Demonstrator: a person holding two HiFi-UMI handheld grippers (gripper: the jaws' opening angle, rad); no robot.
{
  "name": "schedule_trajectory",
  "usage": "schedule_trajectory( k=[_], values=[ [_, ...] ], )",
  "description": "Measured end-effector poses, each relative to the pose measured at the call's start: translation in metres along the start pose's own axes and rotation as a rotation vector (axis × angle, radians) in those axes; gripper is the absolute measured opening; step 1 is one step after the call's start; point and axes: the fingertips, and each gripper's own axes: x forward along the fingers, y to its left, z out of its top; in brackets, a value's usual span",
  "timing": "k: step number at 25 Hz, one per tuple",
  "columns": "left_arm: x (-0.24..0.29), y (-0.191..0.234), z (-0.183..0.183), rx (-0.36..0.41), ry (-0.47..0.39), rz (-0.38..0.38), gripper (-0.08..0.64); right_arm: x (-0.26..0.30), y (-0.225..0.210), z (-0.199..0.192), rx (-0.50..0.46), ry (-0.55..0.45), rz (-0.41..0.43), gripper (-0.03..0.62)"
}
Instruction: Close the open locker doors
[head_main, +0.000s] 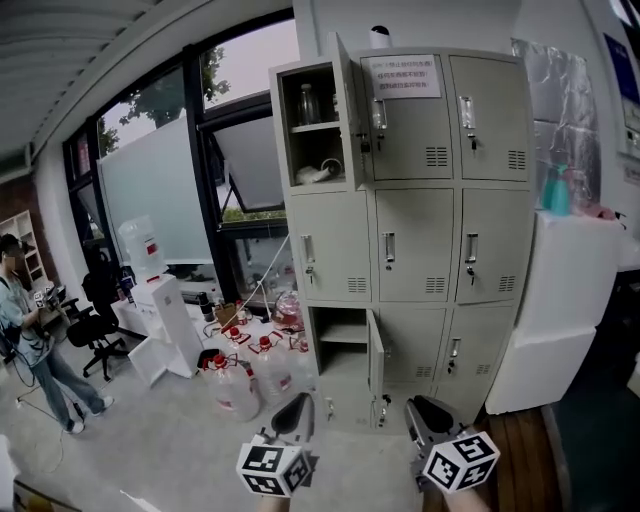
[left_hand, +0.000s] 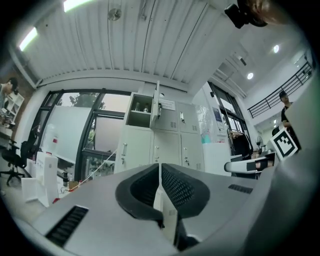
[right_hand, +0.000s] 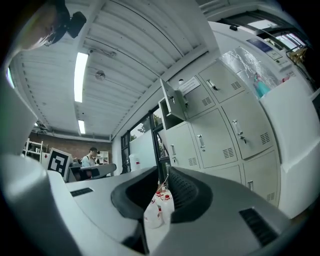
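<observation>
Plainly holding nothing, the left gripper (left_hand: 160, 172) has its black ribbed jaws closed to a hairline slit. The right gripper (right_hand: 163, 182) keeps its jaws a little apart, also with nothing in them. Through that gap show clear plastic jugs with red caps (right_hand: 159, 209), standing on the floor. Both grippers hang low in front of the pale grey metal locker cabinet (head_main: 420, 230), well apart from it. Its top-left door (head_main: 346, 110) is swung outward, showing shelves with a few small items. A bottom-row door (head_main: 376, 352), at the left column's lowest compartment, is open too. The other doors are shut.
</observation>
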Motion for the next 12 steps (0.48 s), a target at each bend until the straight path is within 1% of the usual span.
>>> schedule_trajectory(
  k=[3, 7, 12],
  values=[
    [0.046, 0.030, 0.020, 0.015, -0.030, -0.022, 0.023, 0.053, -0.012, 0.022, -0.020, -0.038, -0.003, 0.053],
    [0.099, 0.067, 0.045, 0.041, -0.069, -0.056, 0.023, 0.119, -0.021, 0.054, -0.075, -0.091, -0.010, 0.053],
    [0.153, 0.101, 0.070, 0.068, -0.112, -0.102, 0.023, 0.181, -0.034, 0.092, -0.093, -0.165, -0.016, 0.054]
  ],
)
